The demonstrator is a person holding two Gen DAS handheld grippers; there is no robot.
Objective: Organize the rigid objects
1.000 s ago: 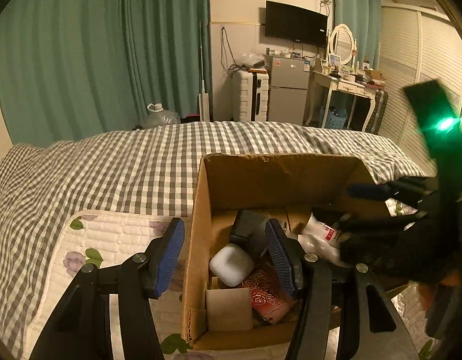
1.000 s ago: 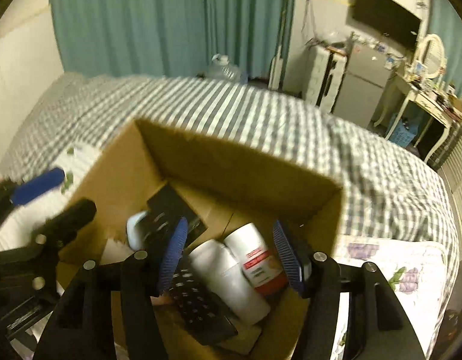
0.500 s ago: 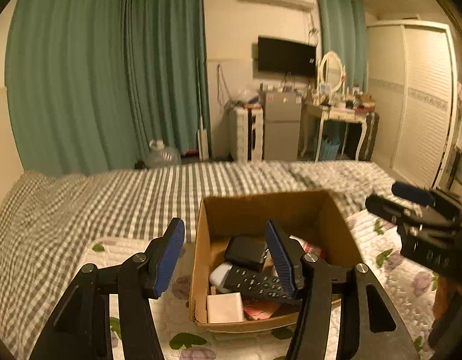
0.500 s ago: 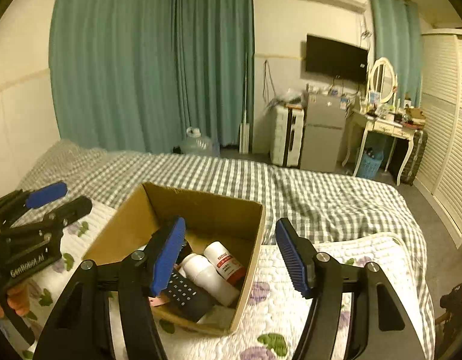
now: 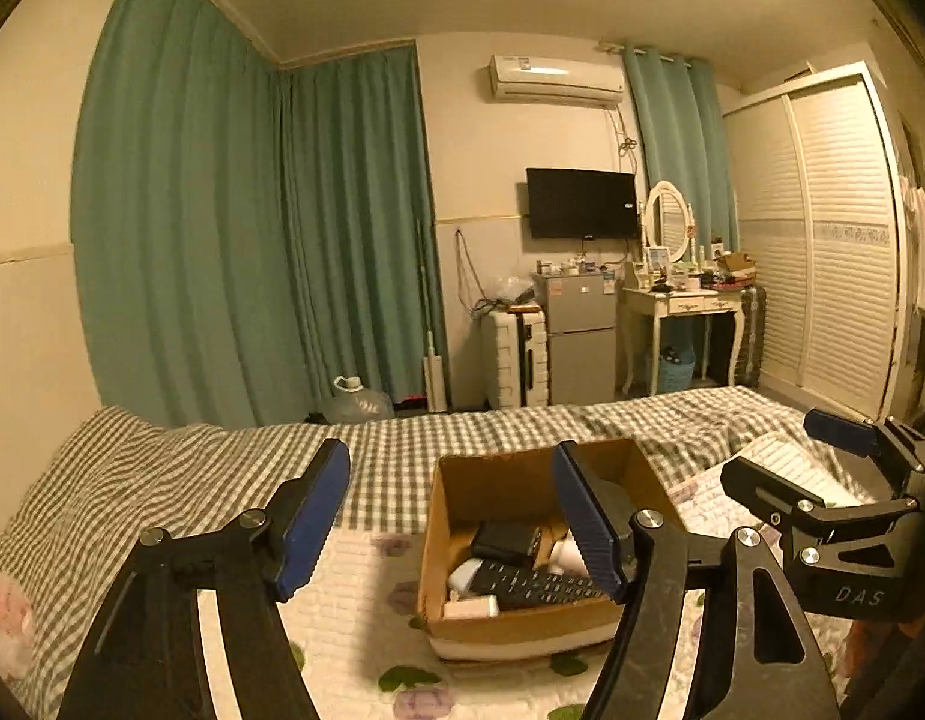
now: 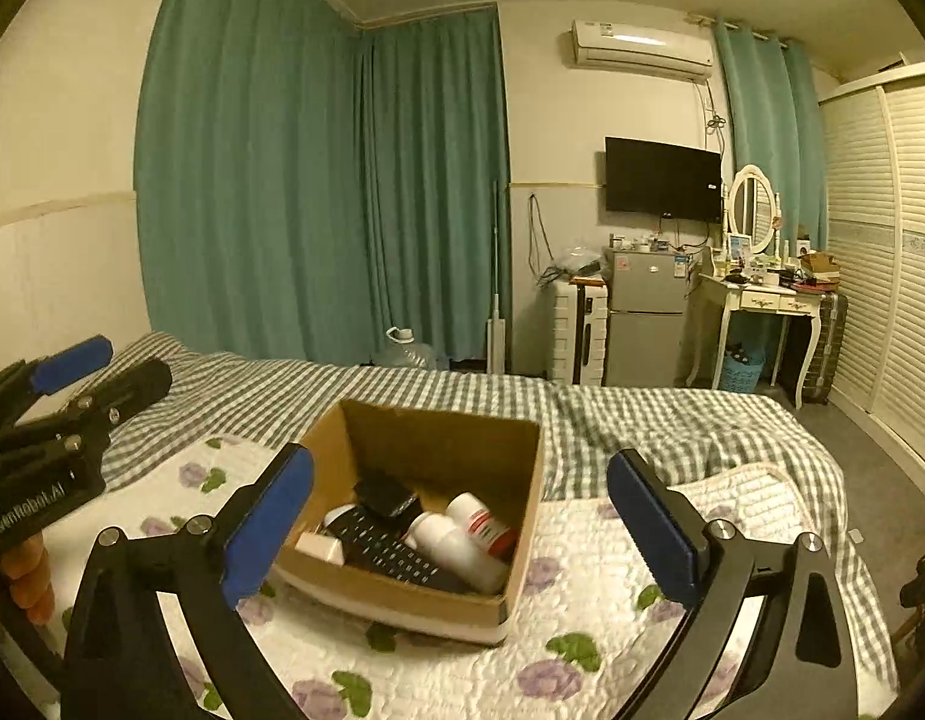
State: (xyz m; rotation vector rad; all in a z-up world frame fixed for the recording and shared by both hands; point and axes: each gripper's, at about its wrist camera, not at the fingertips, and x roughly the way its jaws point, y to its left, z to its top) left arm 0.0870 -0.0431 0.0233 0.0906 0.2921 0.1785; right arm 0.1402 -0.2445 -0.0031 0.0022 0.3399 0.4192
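Note:
An open cardboard box sits on the floral quilt on the bed. Inside it lie a black remote, white bottles with red labels, a black case and a small white box. My left gripper is open and empty, held back above the near side of the box. My right gripper is open and empty, also back from the box. Each gripper shows in the other's view, the right one and the left one.
The bed has a checked blanket and a white floral quilt. Beyond it stand green curtains, a water jug, a suitcase, a small fridge, a dressing table and a louvred wardrobe.
Both grippers have pulled up and back from inside the box. The remote now lies in the box. The view has widened to the whole room.

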